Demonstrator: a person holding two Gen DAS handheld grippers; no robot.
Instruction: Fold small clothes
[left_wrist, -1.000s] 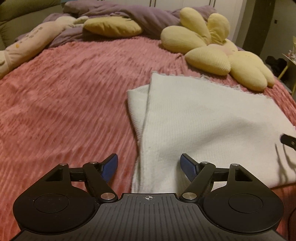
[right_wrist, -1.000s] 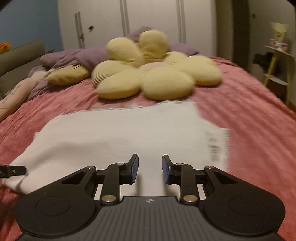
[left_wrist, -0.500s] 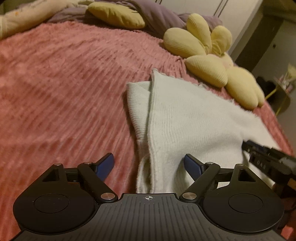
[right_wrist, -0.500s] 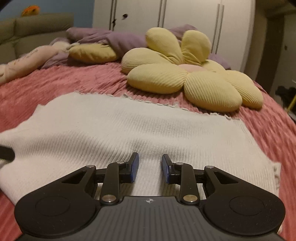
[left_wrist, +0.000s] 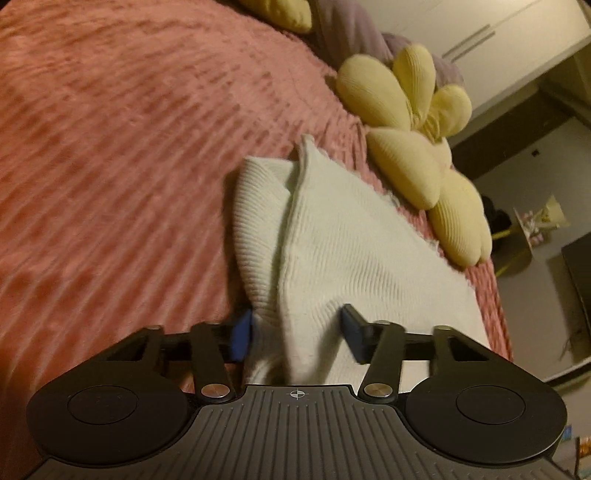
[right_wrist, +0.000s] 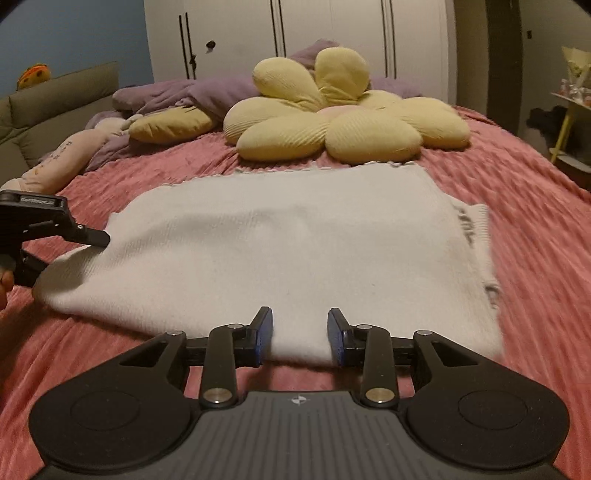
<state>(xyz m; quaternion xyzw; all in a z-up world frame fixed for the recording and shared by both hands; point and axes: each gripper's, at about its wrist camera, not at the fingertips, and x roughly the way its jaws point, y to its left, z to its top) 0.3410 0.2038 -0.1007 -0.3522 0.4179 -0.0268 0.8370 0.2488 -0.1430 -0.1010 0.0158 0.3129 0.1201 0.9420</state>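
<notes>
We see the cream ribbed-knit sweater (right_wrist: 280, 251) flat on the pink bed (right_wrist: 535, 206), long axis crosswise below the yellow flower cushion (right_wrist: 343, 122); our left hand-held gripper (left_wrist: 291, 334) straddles its corner half-open, nearer than our right hand-held gripper (right_wrist: 300, 338), narrowly open at the hem.

Both grippers, left (left_wrist: 297, 334) and right (right_wrist: 300, 341), are black: ribbed grey base, round side discs, silver screws, blue-padded fingers (right_wrist: 264, 336).
</notes>
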